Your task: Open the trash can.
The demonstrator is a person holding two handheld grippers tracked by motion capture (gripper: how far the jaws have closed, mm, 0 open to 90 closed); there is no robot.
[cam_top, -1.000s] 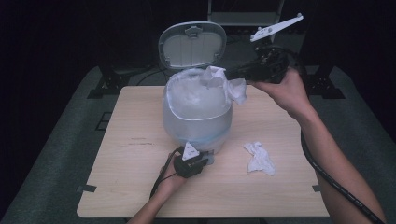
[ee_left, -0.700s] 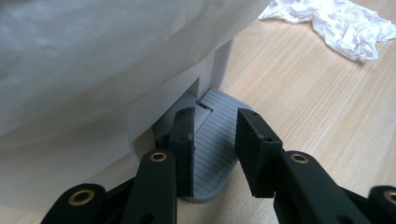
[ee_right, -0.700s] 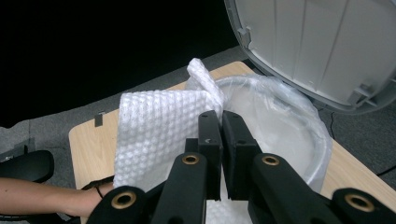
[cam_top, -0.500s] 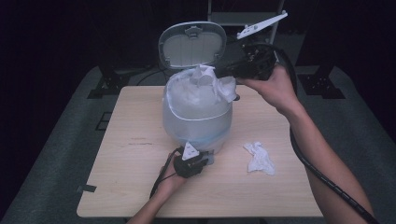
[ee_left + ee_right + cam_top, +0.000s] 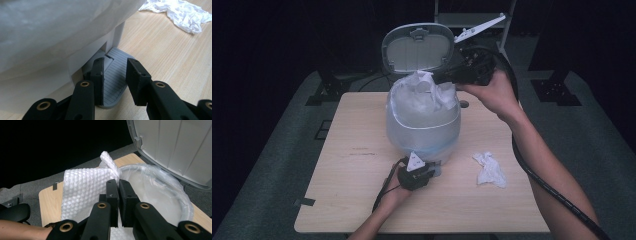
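A white pedal bin [image 5: 424, 127] lined with a clear bag stands near the middle of the surface [image 5: 342, 200], a little toward its far edge, with its lid [image 5: 418, 48] tipped up and back. That lid stays open, I judge, because the left gripper [image 5: 414, 172] is planted low at the bin's near side: in the left gripper view its jaws straddle the ribbed grey pedal [image 5: 116, 80], one jaw lying along the pedal's edge and the other beside it, as closed as they seem to go, bearing the pedal down rather than pinching it. Whether they squeeze anything is hard to tell from that angle.

With the mouth held open this way, the right gripper [image 5: 439, 77] can work above the rim. Its jaws are pressed together on a sheet of white paper towel [image 5: 87, 185], gripped near a twisted corner so the rest hangs free over the bag-lined opening [image 5: 160, 185]. The towel hangs partly over the bin's mouth, partly over the rim on the near side, so it looks ready to be dropped in.

A second crumpled paper towel [image 5: 489, 169] lies on the surface toward the right edge, apart from the bin, probably waiting its turn.
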